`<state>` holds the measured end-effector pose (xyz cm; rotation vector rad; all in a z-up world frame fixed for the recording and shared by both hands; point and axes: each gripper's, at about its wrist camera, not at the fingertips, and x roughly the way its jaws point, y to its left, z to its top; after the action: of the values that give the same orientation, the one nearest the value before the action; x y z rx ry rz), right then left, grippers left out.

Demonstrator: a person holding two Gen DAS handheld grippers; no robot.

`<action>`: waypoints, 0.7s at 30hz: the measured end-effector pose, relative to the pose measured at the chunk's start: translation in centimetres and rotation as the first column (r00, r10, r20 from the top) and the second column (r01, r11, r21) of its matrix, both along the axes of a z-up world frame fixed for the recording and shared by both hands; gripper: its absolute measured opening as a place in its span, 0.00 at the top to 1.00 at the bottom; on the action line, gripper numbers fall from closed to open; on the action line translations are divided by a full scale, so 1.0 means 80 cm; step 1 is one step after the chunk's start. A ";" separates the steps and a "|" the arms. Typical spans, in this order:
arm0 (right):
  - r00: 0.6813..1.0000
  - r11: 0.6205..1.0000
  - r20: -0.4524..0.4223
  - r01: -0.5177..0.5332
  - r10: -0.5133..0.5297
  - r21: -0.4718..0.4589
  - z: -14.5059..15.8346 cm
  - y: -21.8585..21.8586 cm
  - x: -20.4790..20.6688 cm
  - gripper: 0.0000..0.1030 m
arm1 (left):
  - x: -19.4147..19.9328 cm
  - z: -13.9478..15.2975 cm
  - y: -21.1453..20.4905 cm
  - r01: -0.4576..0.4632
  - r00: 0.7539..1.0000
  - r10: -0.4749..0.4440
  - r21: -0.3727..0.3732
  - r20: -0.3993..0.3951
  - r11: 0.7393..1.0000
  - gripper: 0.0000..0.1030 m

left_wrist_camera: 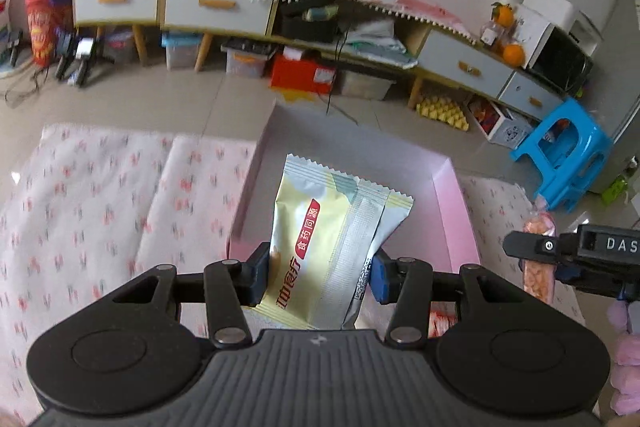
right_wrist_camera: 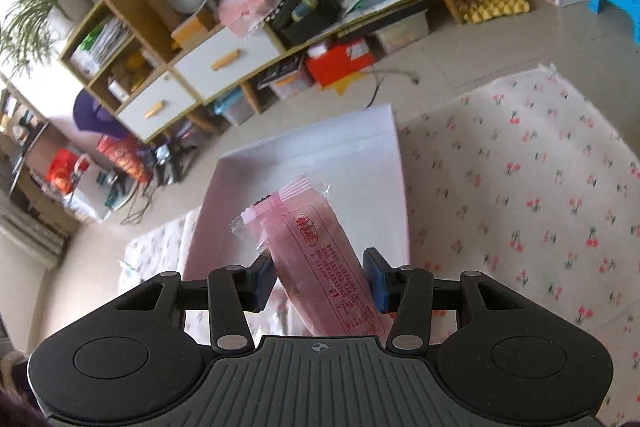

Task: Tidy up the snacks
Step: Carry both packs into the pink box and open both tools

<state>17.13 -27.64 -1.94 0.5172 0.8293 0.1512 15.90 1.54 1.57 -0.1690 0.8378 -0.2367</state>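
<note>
Snack packet, pale-yellow foil [left_wrist_camera: 320, 247], clenched in left gripper [left_wrist_camera: 318, 277], pink clear-wrapped snack bar [right_wrist_camera: 320, 259] grasped by right gripper [right_wrist_camera: 320, 281], open pink cardboard box [left_wrist_camera: 452, 211] at twelve o'clock.

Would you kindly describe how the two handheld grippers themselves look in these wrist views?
Both look alike: the left gripper and right gripper have matte black ribbed bodies, round side housings, black linkage arms with silver pivot pins, and blue pads on the fingers. Seen side-on from the left view, the right gripper bears white letters "DAS". No cables show. Something fuzzy and pink, perhaps a sleeve, shows at the edge.
</note>
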 end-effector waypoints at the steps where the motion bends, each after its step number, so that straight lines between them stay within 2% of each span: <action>1: 1.000 1.000 0.007 0.009 -0.009 0.008 0.001 -0.003 0.006 0.55 | 0.006 0.002 -0.002 0.005 1.000 -0.005 0.002 0.010 1.000 0.56; 6: 0.998 0.994 0.045 0.049 -0.053 0.097 -0.001 -0.015 0.032 0.55 | 0.038 0.003 -0.023 0.043 0.997 -0.045 0.050 0.055 0.998 0.56; 10: 0.994 0.987 0.080 0.066 -0.078 0.147 -0.012 -0.016 0.050 0.55 | 0.060 -0.014 -0.040 0.074 0.993 -0.084 0.109 0.088 0.991 0.56; 14: 0.995 0.994 0.087 0.045 -0.054 0.104 -0.025 -0.005 0.063 0.55 | 0.067 -0.048 -0.044 0.077 0.995 -0.089 0.216 0.047 0.973 0.56; 17: 0.995 0.997 0.092 0.034 -0.040 0.071 -0.035 0.002 0.071 0.55 | 0.060 -0.063 -0.035 0.062 0.998 -0.065 0.226 0.004 0.972 0.57; 21: 0.997 0.997 0.072 0.013 -0.018 0.071 -0.048 0.012 0.078 0.55 | 0.050 -0.064 -0.033 0.061 0.998 -0.052 0.264 -0.042 0.962 0.57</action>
<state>23.41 -26.65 -5.78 0.5811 0.7505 0.1848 19.93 -1.09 -3.56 0.1030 0.9014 -0.1732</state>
